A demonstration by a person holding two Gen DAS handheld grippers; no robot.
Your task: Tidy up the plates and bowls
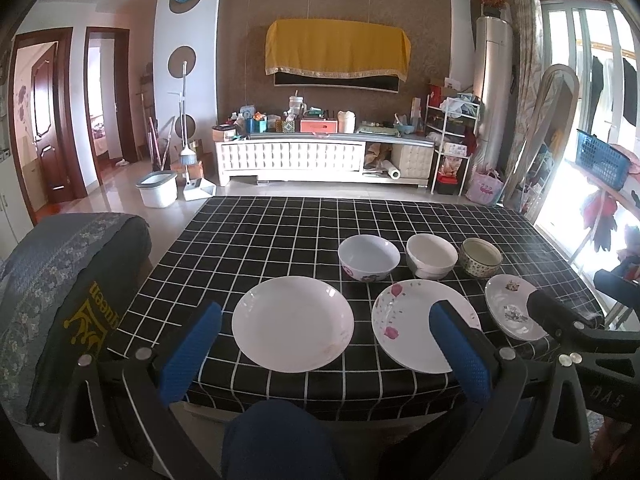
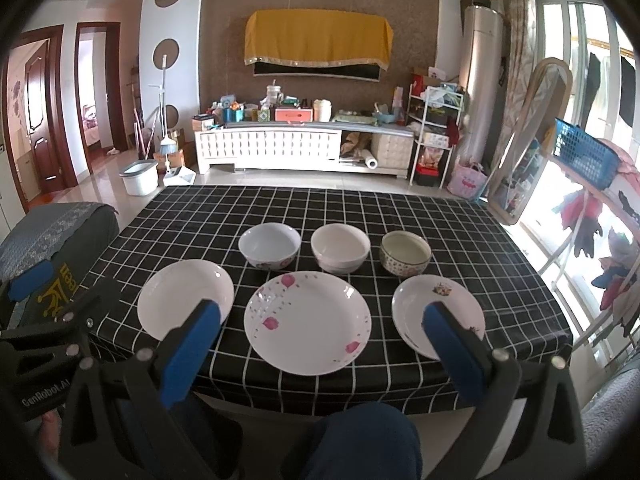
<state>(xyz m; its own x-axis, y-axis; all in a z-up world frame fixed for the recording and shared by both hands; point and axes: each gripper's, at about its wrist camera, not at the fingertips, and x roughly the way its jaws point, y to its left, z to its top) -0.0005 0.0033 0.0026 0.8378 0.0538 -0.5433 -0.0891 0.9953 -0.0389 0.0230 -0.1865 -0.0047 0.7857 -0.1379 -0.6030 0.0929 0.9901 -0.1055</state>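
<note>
Jaws of both grippers spread wide, nothing held between the blue pads. Left gripper (image 1: 326, 344) sits at the lower middle of its own frame, short of the table's near edge; its pads frame the plain white plate (image 1: 293, 323) and overlap the left part of the pink-flowered plate (image 1: 420, 324). Right gripper (image 2: 320, 340) likewise low in its frame, pads either side of the pink-flowered plate (image 2: 307, 322), the right pad overlapping the small plate (image 2: 438, 316).

Three plates in a near row on the black checked tablecloth (image 2: 400, 208): plain white plate (image 2: 185, 298) at left, flowered one in the middle, small plate with dark floral marks (image 1: 514, 312) at right. Plates apart from one another.

Three bowls in a row just behind the plates, all upright and not touching: white bowl with pink print at its base (image 2: 270, 246) at left, cream bowl (image 2: 340, 248) in the middle, speckled patterned bowl (image 2: 405, 254) at right. Same order in the left view: (image 1: 369, 258), (image 1: 432, 256), (image 1: 480, 258).

Dark blue knee (image 2: 360, 440) at bottom of frame, below the table edge. White cabinet (image 2: 272, 148) against the far wall, upper middle; yellow cloth (image 2: 318, 38) hung above it. Blue basket (image 2: 586, 154) at right.
</note>
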